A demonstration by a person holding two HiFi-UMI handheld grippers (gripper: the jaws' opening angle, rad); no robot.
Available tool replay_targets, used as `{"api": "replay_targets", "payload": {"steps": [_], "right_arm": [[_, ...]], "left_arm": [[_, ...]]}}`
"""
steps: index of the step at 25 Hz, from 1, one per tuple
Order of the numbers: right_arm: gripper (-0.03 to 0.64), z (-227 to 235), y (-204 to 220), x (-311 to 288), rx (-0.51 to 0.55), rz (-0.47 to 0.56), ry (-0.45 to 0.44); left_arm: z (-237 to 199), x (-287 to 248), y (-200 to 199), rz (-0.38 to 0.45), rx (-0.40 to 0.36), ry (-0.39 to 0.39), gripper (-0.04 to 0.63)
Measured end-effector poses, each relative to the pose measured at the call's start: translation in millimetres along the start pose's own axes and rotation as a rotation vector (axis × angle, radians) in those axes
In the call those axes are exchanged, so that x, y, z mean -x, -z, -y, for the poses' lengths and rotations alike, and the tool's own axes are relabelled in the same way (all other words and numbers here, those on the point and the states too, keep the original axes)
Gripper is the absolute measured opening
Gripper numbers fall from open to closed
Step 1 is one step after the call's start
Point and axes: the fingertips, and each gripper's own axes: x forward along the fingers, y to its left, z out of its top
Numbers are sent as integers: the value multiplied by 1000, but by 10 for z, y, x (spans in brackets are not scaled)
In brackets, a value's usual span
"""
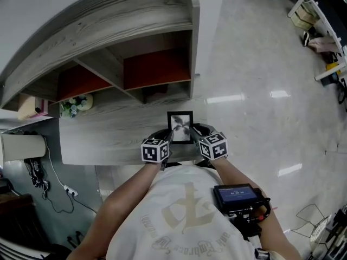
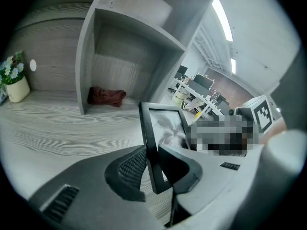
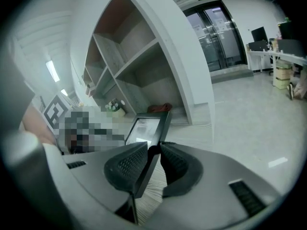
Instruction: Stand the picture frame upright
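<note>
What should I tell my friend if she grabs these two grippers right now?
Left gripper: jaws shut on the picture frame's left edge.
Right gripper: jaws shut on its right edge.
Where: held tilted over the desk, near its front edge.
Done: gripped from both sides.
Left to do: stand it upright on the desk, then release.

1 flower pot (image 2: 15, 80) on desk (image 2: 57, 128) | 1 red cloth (image 2: 106, 96) in cubby (image 2: 117, 56) | flr (image 1: 260, 64) glossy
</note>
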Motion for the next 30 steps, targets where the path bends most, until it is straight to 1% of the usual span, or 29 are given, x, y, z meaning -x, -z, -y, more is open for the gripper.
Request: {"api": "replay_targets", "payload": {"steps": [10, 14, 19, 30], "right_arm": [[89, 301, -105, 87, 46, 5, -47], [89, 420, -121, 133, 80, 0, -69], [89, 606, -238, 169, 118, 14, -84], [89, 803, -532, 37, 221, 64, -106]], "left_arm": [[203, -178, -168, 36, 4, -40, 86], [295, -273, -172, 45, 21, -56, 86], [402, -401, -301, 70, 19, -62, 87], [338, -582, -600, 123, 18, -115, 86]]}}
